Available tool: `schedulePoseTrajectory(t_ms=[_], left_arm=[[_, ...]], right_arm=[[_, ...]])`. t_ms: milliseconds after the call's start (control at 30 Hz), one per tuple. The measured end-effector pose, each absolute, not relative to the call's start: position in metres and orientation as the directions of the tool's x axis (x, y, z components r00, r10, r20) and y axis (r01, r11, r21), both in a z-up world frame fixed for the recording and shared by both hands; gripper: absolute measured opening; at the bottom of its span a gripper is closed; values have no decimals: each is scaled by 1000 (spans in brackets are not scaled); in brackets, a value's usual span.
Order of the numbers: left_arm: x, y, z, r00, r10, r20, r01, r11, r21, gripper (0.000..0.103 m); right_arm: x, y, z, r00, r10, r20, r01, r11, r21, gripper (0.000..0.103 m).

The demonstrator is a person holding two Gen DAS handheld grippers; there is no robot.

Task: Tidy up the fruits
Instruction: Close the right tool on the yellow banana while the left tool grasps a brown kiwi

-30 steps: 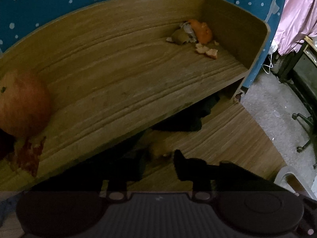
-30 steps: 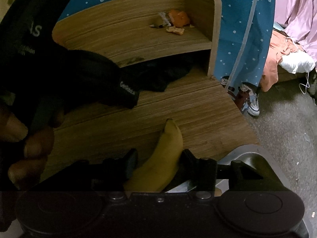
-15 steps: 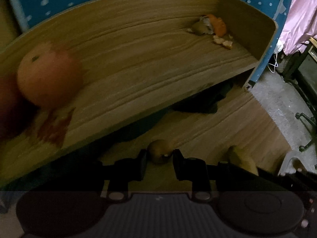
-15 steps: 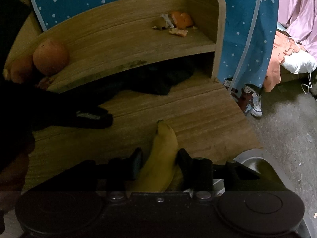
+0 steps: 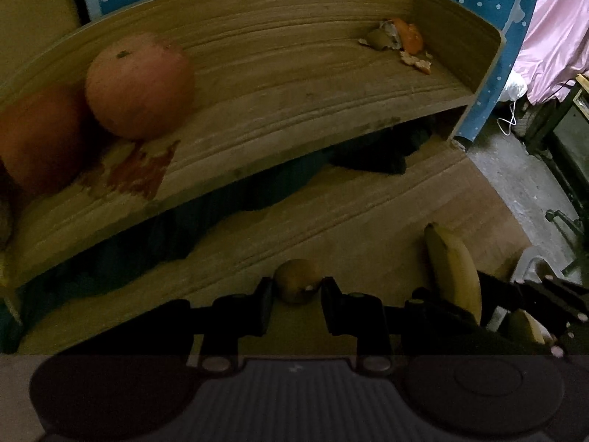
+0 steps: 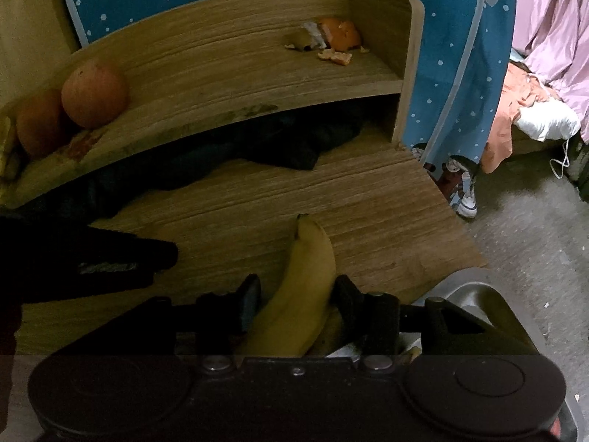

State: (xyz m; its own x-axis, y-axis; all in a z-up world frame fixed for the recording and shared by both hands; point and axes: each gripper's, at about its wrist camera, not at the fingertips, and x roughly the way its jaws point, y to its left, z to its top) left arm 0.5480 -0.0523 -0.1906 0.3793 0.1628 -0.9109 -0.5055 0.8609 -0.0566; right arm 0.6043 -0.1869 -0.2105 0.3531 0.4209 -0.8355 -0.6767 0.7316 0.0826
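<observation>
My left gripper (image 5: 296, 287) is shut on a small brown kiwi (image 5: 297, 284), held above the lower wooden board (image 5: 331, 228). A yellow banana (image 6: 298, 291) sits between the jaws of my right gripper (image 6: 296, 304), which is shut on it; the banana (image 5: 454, 269) also shows at the right of the left wrist view. Two round reddish fruits (image 5: 138, 86) (image 5: 36, 136) rest at the left end of the upper wooden shelf (image 5: 294, 73). In the right wrist view those fruits (image 6: 95, 92) (image 6: 38, 121) lie far left, and the left gripper's dark body (image 6: 92, 258) reaches in from the left.
Orange peel scraps (image 5: 405, 42) lie at the shelf's right end. Dark cloth (image 6: 257, 143) is stuffed under the shelf. A blue dotted curtain (image 6: 460, 55) hangs behind, shoes (image 6: 460, 184) and concrete floor at right. A grey bin rim (image 6: 478, 294) sits near the right gripper.
The left gripper pulled back and rightward from the shelf, now shut on the kiwi; the shelf fruits slid further into its view. The right gripper keeps the banana, nearly still.
</observation>
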Motion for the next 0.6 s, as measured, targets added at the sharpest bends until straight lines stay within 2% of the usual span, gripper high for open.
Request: schedulePoseTrajectory(t_ms=[333, 600], left_arm=[[523, -54, -176, 409, 169, -897, -505, 861, -68, 31], [497, -51, -167, 417, 181, -891, -522, 850, -72, 31]], right_arm=[[595, -186, -206, 402, 431, -808, -664, 745, 67, 37], [583, -183, -195, 437, 451, -778, -672, 739, 51, 34]])
